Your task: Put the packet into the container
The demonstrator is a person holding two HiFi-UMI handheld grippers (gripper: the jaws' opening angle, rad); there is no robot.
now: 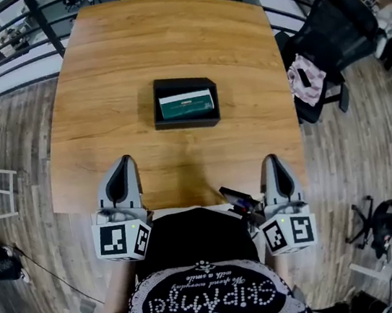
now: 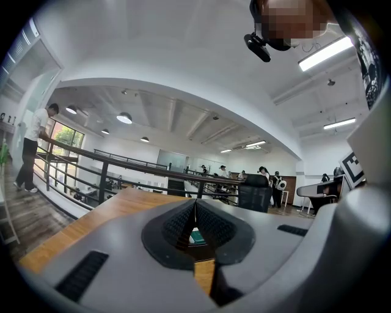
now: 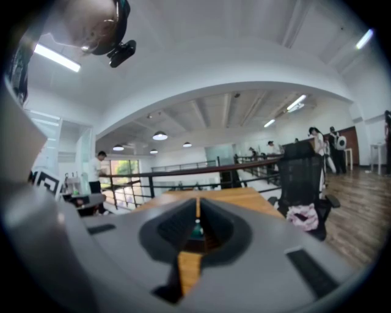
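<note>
The fingers [image 2: 110,247] of the left gripper [image 2: 195,203] are pressed together at their tips with nothing between the ribbed black pads [image 2: 174,225]. The right gripper [image 3: 197,202] is likewise closed and empty. Both have smooth grey shells.

Ahead of the fingertips, well apart from them and between the lines of the two grippers, sits the container [image 1: 169,123]. It is a matte black, low-walled rectangle on the wood-grain table [image 1: 129,52]. The packet [image 1: 187,104] lies flat inside it. It is a thin green rectangle with a white band, and its long axis runs crosswise to the way the fingers point, parallel with the container's long walls.
</note>
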